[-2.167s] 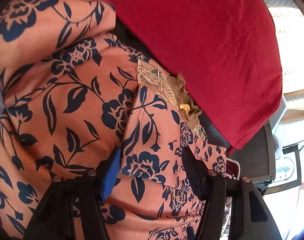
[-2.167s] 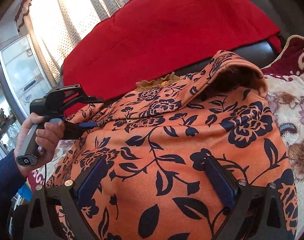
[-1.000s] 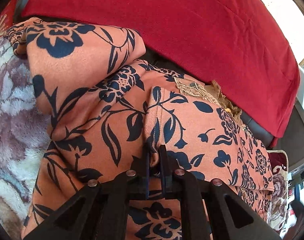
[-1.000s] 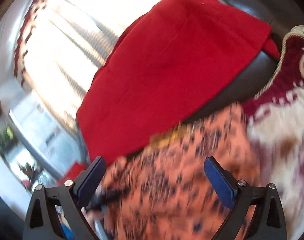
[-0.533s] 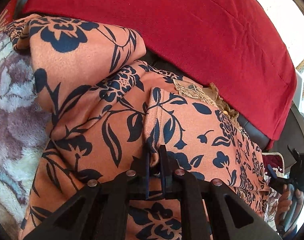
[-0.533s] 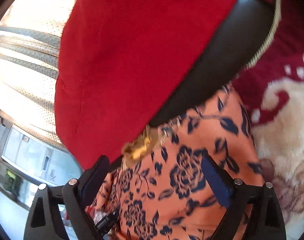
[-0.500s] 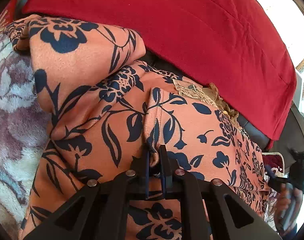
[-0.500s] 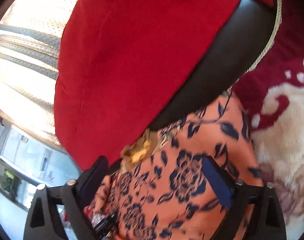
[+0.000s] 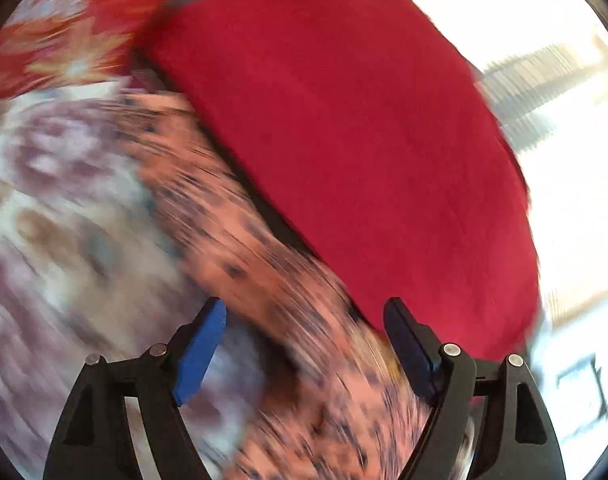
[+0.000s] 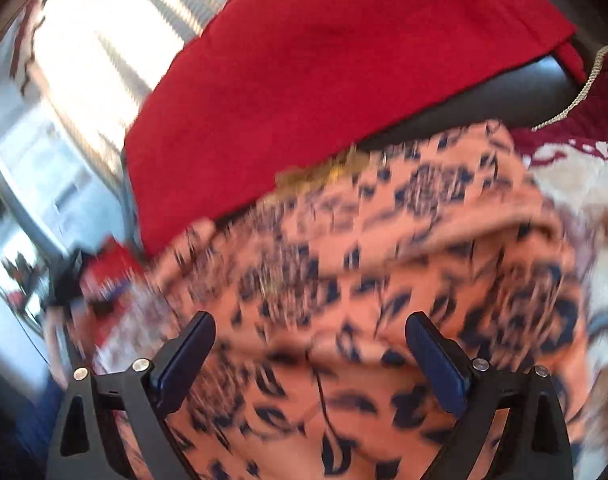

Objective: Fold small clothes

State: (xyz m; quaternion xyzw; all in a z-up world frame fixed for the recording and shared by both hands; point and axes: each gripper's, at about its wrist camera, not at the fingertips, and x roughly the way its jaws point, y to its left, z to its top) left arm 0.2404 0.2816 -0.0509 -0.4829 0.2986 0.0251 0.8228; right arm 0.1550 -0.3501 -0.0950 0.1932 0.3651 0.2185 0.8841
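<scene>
Both tongs (image 10: 309, 354) over garment (image 10: 383, 248)

motion blur smears the floral garment (image 9: 240, 240) in both views.

The garment (image 10: 383, 280) is lying on a blanket (image 10: 575, 184), with a cushion (image 10: 343, 60) propped directly behind it. In the left wrist view the blanket (image 9: 64, 220) is spreading to the left of the garment (image 9: 244, 240), the cushion (image 9: 363, 140) is sitting to its right, and a window (image 9: 563, 80) is showing beyond the cushion.
</scene>
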